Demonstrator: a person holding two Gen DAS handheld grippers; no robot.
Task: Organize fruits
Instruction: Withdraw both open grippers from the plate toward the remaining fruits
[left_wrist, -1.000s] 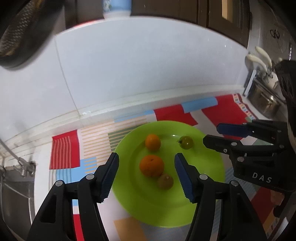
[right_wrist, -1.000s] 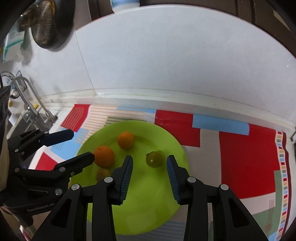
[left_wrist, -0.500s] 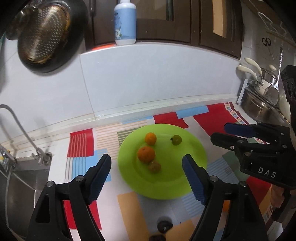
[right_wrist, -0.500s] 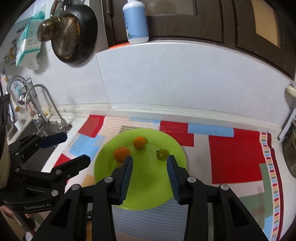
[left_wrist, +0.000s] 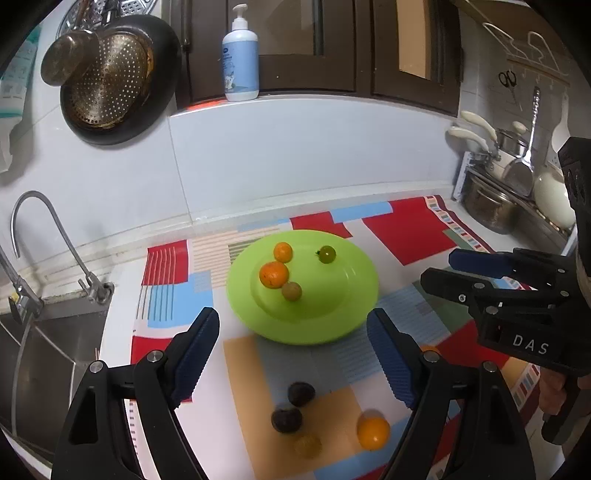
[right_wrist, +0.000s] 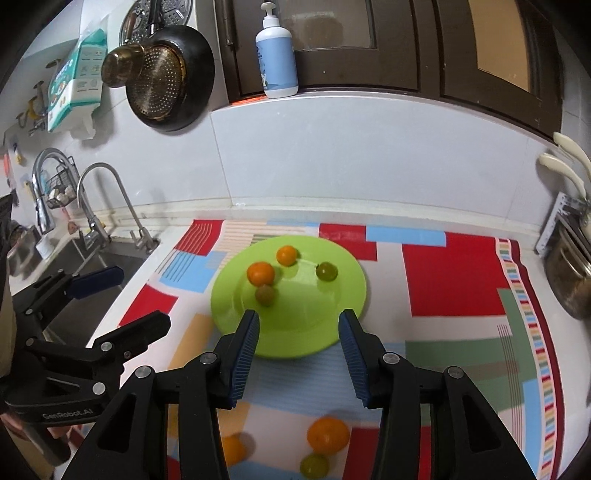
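A: Looking through your left wrist view, the green plate has four fruits; two dark fruits and an orange sit loose on the mat. Left gripper?

B: Wide, just opened, empty. In the right wrist view your right gripper has just been opening, moderately apart, nothing held. Roughly halfway, I'd say.

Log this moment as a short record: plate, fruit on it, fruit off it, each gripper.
plate: green plate on the patchwork mat
on plate: four fruits, two oranges, two greenish
off plate: two dark fruits, an orange fruit and a yellowish one on the near mat
left gripper: open, empty, jaws just widened
right gripper: open, empty, jaws just widened
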